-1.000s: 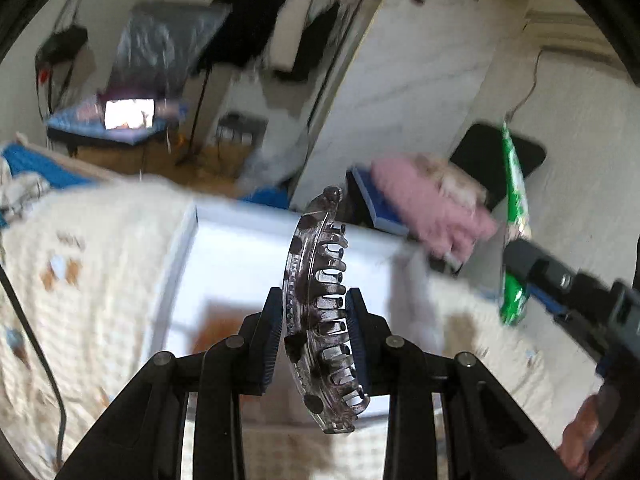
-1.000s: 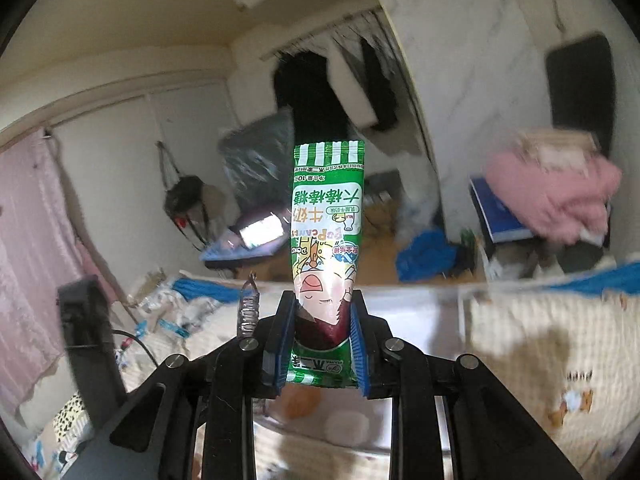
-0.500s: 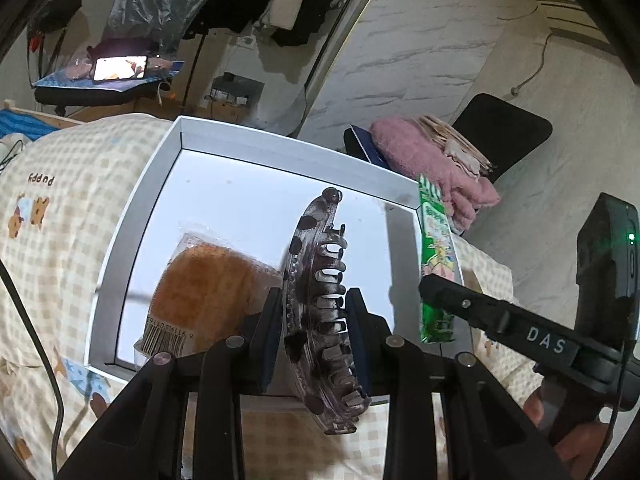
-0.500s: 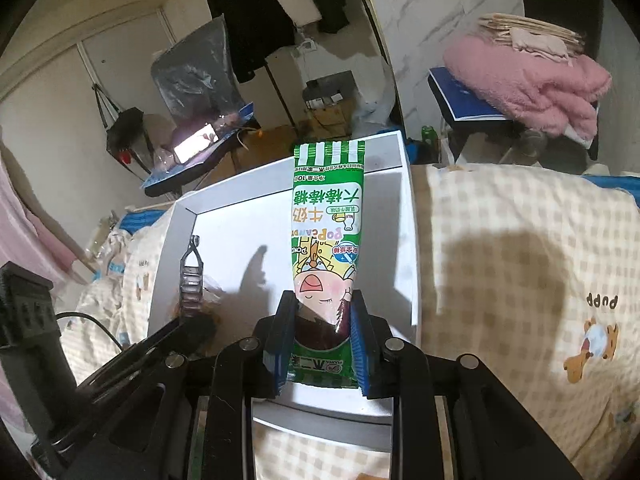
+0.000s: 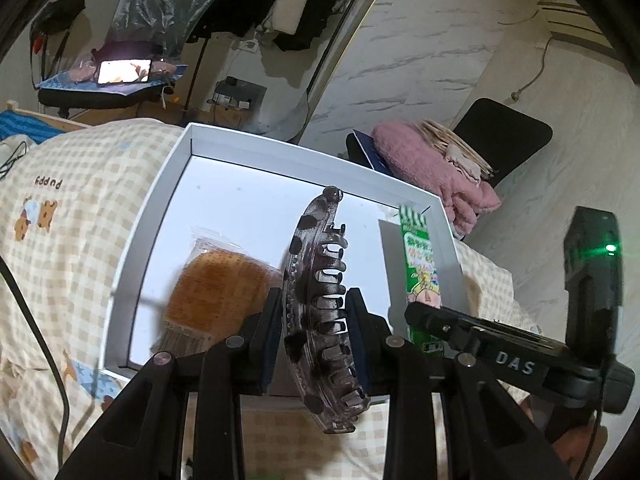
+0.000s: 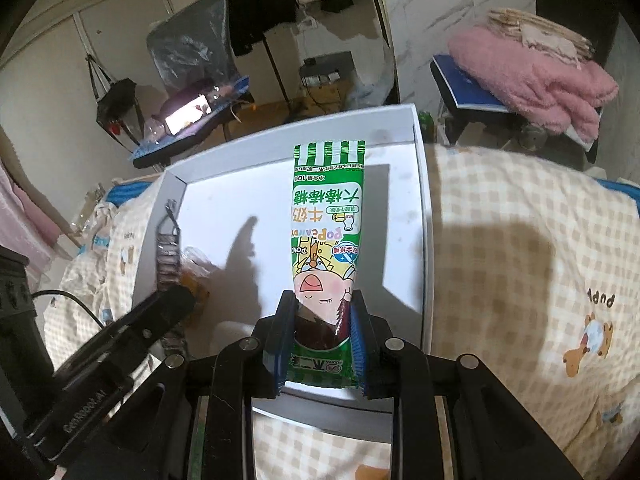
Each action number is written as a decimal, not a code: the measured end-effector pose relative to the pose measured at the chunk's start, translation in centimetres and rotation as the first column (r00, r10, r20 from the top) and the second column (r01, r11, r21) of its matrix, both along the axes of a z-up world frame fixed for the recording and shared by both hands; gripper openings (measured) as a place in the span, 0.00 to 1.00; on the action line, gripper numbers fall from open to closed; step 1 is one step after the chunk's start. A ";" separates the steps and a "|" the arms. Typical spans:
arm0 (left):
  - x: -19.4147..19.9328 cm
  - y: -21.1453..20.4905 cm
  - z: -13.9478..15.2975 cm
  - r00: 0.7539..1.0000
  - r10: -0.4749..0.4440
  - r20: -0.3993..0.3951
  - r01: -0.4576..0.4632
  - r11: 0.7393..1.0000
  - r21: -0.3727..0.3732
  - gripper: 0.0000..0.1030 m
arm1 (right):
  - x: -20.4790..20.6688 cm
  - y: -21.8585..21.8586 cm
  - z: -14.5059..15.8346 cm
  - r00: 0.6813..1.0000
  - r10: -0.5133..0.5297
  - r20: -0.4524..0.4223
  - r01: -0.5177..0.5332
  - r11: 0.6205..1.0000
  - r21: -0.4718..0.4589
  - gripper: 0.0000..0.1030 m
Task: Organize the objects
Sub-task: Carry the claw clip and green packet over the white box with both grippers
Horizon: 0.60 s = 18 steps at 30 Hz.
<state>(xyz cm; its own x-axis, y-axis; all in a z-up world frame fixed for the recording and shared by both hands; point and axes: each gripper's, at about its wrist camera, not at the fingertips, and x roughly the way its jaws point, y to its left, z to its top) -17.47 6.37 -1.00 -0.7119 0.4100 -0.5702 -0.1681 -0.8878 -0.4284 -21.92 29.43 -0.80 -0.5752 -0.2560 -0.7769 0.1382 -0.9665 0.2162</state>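
Observation:
My left gripper (image 5: 316,336) is shut on a dark translucent hair claw clip (image 5: 320,280), held on edge above the near side of a white box (image 5: 168,184) on the bed. My right gripper (image 6: 320,336) is shut on a green candy wrapper (image 6: 326,216), held upright over the box's (image 6: 424,216) right part. The wrapper (image 5: 420,264) and the right gripper also show in the left wrist view. The clip (image 6: 168,248) and the left gripper show at the left of the right wrist view. A wrapped brown bread (image 5: 216,292) lies inside the box.
The box sits on a beige checked bedspread (image 5: 72,208) with bear prints. Beyond the bed are a chair with pink fabric (image 5: 432,168), a stand with a lit phone (image 5: 124,70), hanging clothes and a marble wall. A black cable (image 5: 36,340) runs at the left.
Both grippers have tilted down and come in over the white box, holding their objects. The box and the bread now fill more of both views.

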 end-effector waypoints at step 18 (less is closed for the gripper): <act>-4.9 1.5 1.0 1.000 -0.005 0.009 0.005 0.999 -0.033 0.33 | -0.1 -1.1 -1.0 0.998 0.039 0.043 -0.043 0.995 0.087 0.26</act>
